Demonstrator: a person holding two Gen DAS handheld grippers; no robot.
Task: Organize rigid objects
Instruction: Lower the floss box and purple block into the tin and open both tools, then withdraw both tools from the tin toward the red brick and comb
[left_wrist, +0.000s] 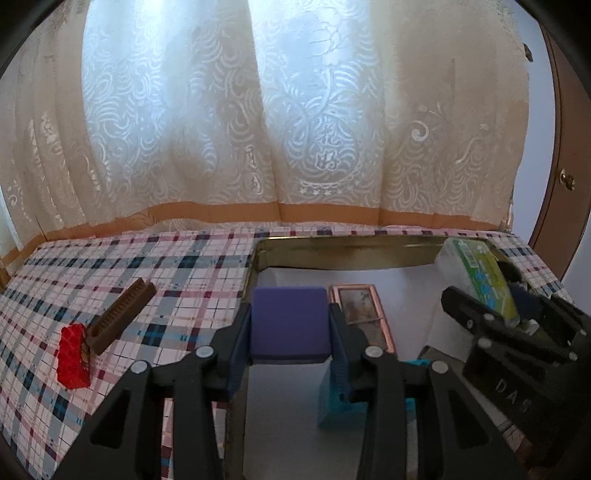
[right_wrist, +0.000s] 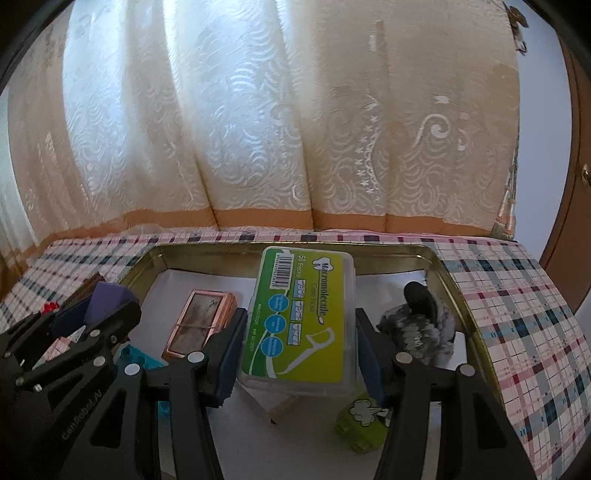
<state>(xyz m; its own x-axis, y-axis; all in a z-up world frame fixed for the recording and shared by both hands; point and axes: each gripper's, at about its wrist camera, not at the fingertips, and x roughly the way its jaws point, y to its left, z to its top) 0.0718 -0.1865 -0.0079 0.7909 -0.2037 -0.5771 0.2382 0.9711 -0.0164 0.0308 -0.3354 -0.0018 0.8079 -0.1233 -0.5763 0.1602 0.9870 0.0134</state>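
Plaid-clothed table (left_wrist: 147, 266), gold tray (right_wrist: 461, 295) part-filled. Left gripper (left_wrist: 290, 332) is clamping a purple block (left_wrist: 290, 321); right gripper (right_wrist: 297, 332) is clamping a floss box (right_wrist: 301, 314), both over the tray. Red brick (left_wrist: 74, 354) and brown comb (left_wrist: 122, 317) are waiting left of the left jaws.

Both tools are built alike from matte black plastic. The left gripper (left_wrist: 290, 325) has two angular arms with triangular cut-outs, each arm pinned by round silver screw heads, and its fingers (left_wrist: 236, 354) carry dark blue ribbed pads. The right gripper (right_wrist: 297, 332) shows the same black linkage, silver screws and blue pads (right_wrist: 227, 363). Seen from the other camera, each body bears raised lettering on its side: "DAS" on the right one, and a longer word, partly legible, on the left one.
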